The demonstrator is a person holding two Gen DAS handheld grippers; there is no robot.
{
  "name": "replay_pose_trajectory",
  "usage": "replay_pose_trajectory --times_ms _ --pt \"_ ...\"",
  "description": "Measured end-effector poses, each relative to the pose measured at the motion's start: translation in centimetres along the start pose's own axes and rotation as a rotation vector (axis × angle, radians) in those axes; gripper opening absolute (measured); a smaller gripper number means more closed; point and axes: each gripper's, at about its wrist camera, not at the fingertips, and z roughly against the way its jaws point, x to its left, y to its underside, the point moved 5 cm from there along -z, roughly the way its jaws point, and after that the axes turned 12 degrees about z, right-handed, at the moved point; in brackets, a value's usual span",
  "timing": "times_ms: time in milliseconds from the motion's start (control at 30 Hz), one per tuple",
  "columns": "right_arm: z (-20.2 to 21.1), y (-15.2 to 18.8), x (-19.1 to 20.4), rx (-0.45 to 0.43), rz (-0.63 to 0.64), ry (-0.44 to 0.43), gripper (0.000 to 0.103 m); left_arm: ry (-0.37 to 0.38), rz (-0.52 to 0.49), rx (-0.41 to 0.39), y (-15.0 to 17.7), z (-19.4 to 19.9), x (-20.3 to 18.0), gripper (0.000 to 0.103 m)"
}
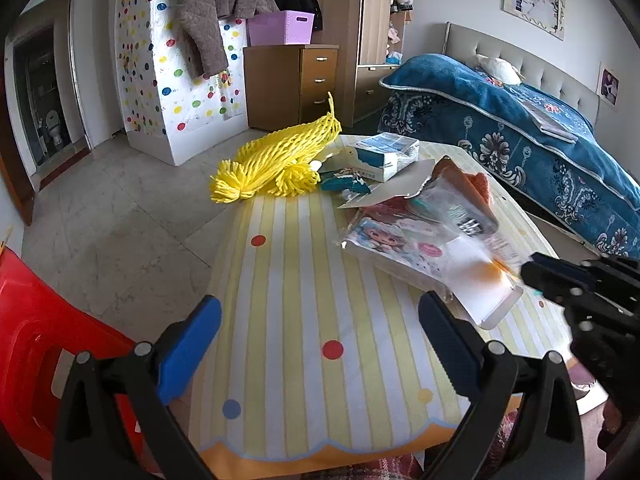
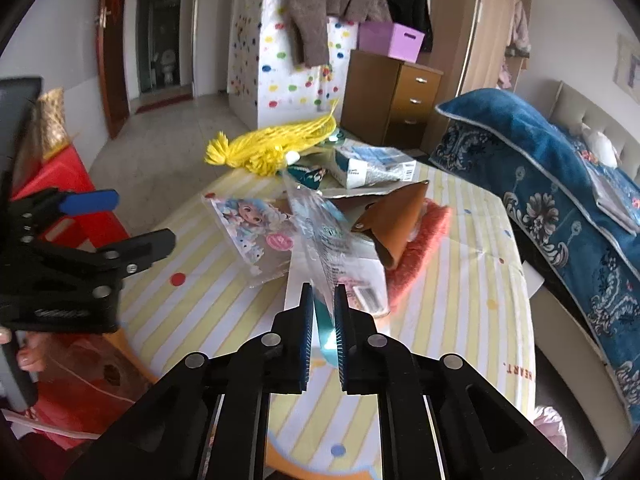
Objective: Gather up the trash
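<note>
While the right gripper (image 2: 323,300) pinches a clear plastic wrapper (image 2: 316,232) mid-table, the left gripper (image 1: 320,320) hangs open near the front edge. Yellow foam net (image 1: 276,156) and a box (image 1: 384,154) crowd the far edge; a doll card (image 2: 256,228) lies under the wrapper.

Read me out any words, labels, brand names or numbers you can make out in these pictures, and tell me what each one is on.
"HEART." printed along the tablecloth edge, seen rotated; any letters before it are cut off.
Clear wrapper held in the right gripper: print too blurred to read.
White and blue box: barcode and text too small.
Doll picture packet: pink badge unreadable.
</note>
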Motion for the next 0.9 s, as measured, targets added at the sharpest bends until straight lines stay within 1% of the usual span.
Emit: replay_pose_trajectory --times_ms 133,267,367,433,467,533,600,767,900 --pt "2.0 0.6 -1.1 -0.045 -0.047 0.022 0.007 0.008 -0.016 0.006 0.3 0.1 -1.1 0.096" --pt "3.7 1.1 -3.0 -0.090 -0.114 0.058 0.005 -0.017 -0.049 -0.001 0.4 -0.2 -2.0 0.096" --pt "4.5 1.5 -4.4 -0.111 -0.148 0.079 0.003 0.001 -0.029 0.009 0.2 -0.5 -2.2 0.096" --pt "4.9 1.8 -5.6 -0.126 -0.183 0.108 0.003 0.004 -0.013 0.010 -0.1 -0.8 -2.3 0.095" --pt "4.9 2.0 -6.1 -0.128 -0.201 0.118 0.003 0.004 -0.010 0.009 -0.3 -1.0 -2.4 0.094" --pt "4.8 2.3 -7.0 -0.123 -0.220 0.125 0.003 0.006 -0.003 0.013 -0.6 -1.5 -2.6 0.086" --pt "4.7 2.5 -7.3 -0.118 -0.229 0.129 0.003 0.010 0.008 0.023 -1.0 -2.2 -2.7 0.081" --pt "3.8 3.5 -8.5 -0.093 -0.260 0.135 0.003 0.046 0.041 0.071 -1.8 -4.5 -3.3 0.076" --pt "3.4 4.1 -8.8 -0.077 -0.272 0.131 0.003 0.075 0.065 0.114 -2.0 -6.1 -3.8 0.070"
